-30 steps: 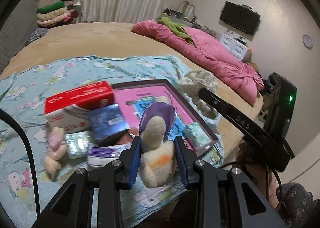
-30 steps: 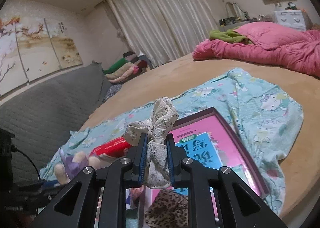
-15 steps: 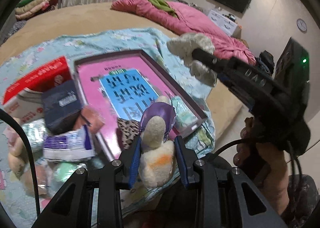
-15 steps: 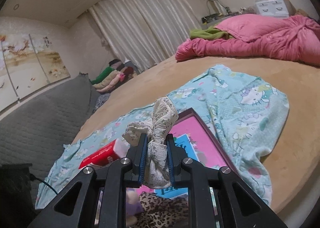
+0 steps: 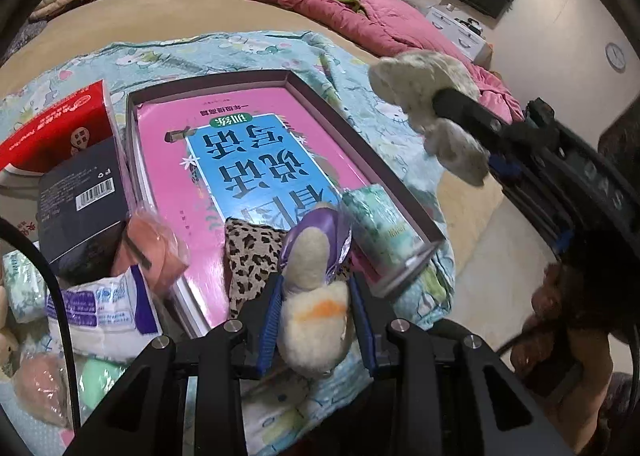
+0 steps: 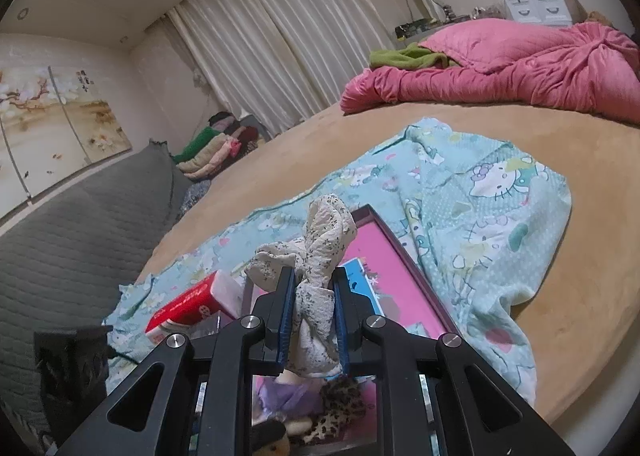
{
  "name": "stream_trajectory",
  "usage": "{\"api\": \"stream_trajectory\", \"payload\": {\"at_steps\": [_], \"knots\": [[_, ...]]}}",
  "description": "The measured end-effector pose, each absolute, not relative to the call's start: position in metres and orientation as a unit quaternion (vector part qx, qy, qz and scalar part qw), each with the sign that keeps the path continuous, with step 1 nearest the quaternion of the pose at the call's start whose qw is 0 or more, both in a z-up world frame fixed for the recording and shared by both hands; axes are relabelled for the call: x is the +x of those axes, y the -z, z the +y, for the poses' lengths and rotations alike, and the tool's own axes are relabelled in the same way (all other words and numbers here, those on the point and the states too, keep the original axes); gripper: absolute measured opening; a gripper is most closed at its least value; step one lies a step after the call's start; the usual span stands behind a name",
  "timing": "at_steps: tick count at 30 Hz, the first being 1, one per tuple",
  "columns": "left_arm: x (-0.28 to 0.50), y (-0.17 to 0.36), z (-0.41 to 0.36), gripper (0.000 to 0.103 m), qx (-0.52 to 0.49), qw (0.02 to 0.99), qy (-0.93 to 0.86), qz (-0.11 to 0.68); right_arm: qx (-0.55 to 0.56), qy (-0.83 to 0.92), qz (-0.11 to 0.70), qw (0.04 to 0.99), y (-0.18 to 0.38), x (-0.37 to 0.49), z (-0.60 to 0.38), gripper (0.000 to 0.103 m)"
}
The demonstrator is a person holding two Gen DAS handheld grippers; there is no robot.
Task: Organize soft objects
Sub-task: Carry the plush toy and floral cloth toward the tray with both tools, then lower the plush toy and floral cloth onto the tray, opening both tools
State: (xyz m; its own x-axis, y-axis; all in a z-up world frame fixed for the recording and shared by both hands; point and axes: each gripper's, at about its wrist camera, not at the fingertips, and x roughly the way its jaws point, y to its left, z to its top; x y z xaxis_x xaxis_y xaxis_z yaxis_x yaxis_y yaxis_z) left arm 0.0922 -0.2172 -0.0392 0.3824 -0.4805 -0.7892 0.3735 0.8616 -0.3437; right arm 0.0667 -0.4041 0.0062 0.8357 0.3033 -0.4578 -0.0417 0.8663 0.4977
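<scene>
Currently, in the left wrist view, we are gripping a cream plush toy [image 5: 314, 320] with a purple wrap in the left claw [image 5: 316, 326], both blue pads pressing its sides. We are holding it over the near end of the shallow dark-rimmed tray [image 5: 360, 152], which is lying on a cartoon-print sheet [image 5: 248, 50] on the bed. A pink book [image 5: 248, 160] is filling the tray floor; a leopard-print cloth [image 5: 250, 256] and a green tissue pack [image 5: 382, 228] are resting at its near end. To seat the toy well, we are advising a descent beside the leopard cloth, clear of the tissue pack and the tray rim, with release only once the toy is touching down. The claw is pointing steeply downward. The right claw [image 5: 460, 124] is visible at upper right, clenched on a pale speckled cloth [image 5: 424, 84], apart from the tray. Boxes and packets [image 5: 80, 208] are crowding the tray's left side.

Next, in the right wrist view, we are keeping the right claw [image 6: 314, 314] clamped on the same knotted speckled cloth [image 6: 324, 240], which is standing up between the pads. It is pointing gently downward across the tray's far rim [image 6: 404, 252]. The purple wrap and leopard cloth are showing below the claw.
</scene>
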Motion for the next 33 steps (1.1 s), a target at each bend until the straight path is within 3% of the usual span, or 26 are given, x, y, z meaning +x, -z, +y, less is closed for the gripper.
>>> {"api": "stream_trajectory", "payload": {"at_steps": [33], "knots": [[0.130, 0.057, -0.204, 0.034, -0.096, 0.825, 0.236, 0.504, 0.185, -0.091, 0.421, 0.884, 0.053, 0.095, -0.382, 0.020]]}}
